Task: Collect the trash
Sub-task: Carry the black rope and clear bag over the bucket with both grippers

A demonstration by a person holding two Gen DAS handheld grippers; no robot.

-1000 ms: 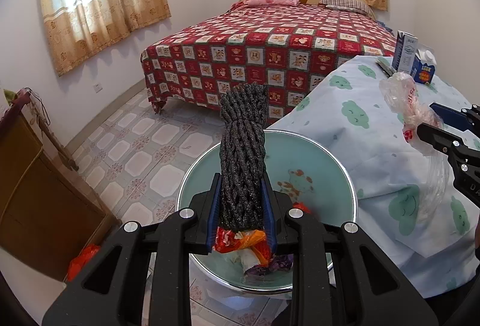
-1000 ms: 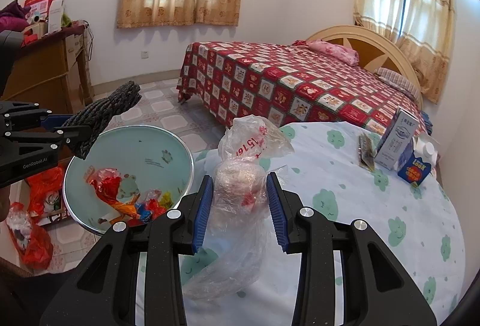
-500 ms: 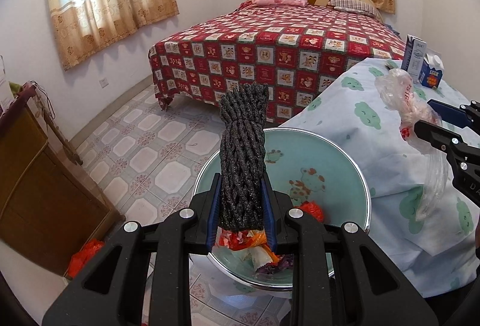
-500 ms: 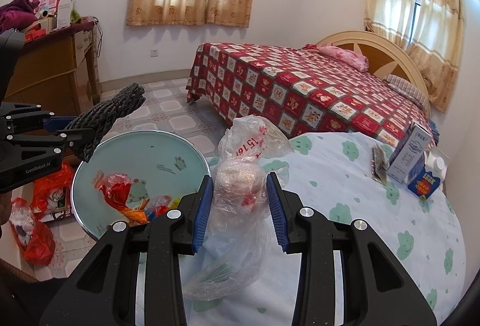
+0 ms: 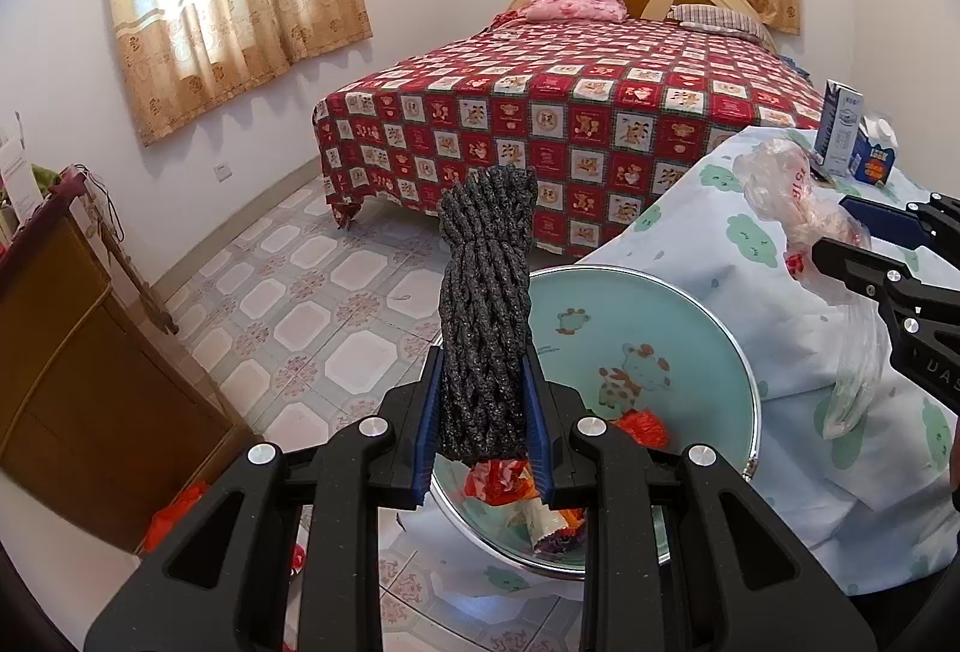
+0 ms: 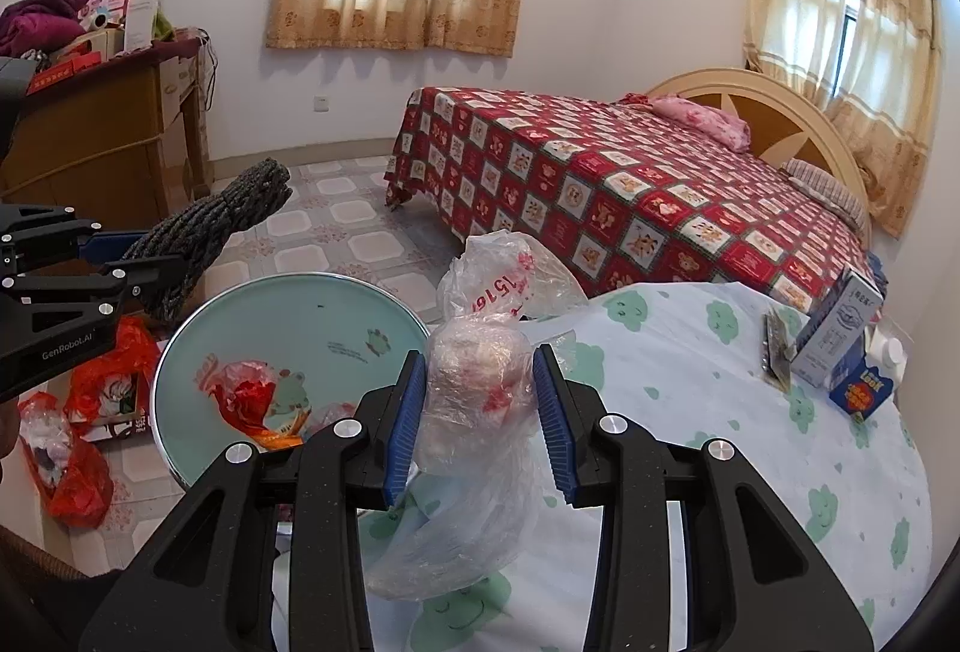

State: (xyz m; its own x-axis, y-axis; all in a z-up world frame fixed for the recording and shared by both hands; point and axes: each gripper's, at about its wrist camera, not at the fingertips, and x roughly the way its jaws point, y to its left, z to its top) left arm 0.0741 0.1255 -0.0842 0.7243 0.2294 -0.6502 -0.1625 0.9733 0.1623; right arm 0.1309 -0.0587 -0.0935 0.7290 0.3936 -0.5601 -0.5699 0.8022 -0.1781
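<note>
My left gripper (image 5: 483, 412) is shut on a dark grey foam net sleeve (image 5: 485, 304) and holds it upright above the near rim of a light green basin (image 5: 690, 328). The basin holds red and orange wrappers (image 5: 645, 421). My right gripper (image 6: 479, 400) is shut on a crumpled clear plastic bag (image 6: 480, 388) with red print, held above the table edge, right of the basin (image 6: 288, 310). The sleeve (image 6: 210, 226) and left gripper (image 6: 114, 256) show at the left of the right wrist view. The bag (image 5: 792, 208) and right gripper (image 5: 840, 232) show at the right of the left wrist view.
A round table with a cloud-print cloth (image 6: 720, 442) carries a milk carton (image 6: 837, 334), a small blue box (image 6: 861, 391) and a dark flat packet (image 6: 777, 346). Red bags (image 6: 78, 472) lie on the tiled floor. A wooden cabinet (image 5: 72, 352) stands left, a bed (image 5: 570, 111) behind.
Both grippers, still holding their items, rose and drew back slightly. The basin now sits further right in the left wrist view.
</note>
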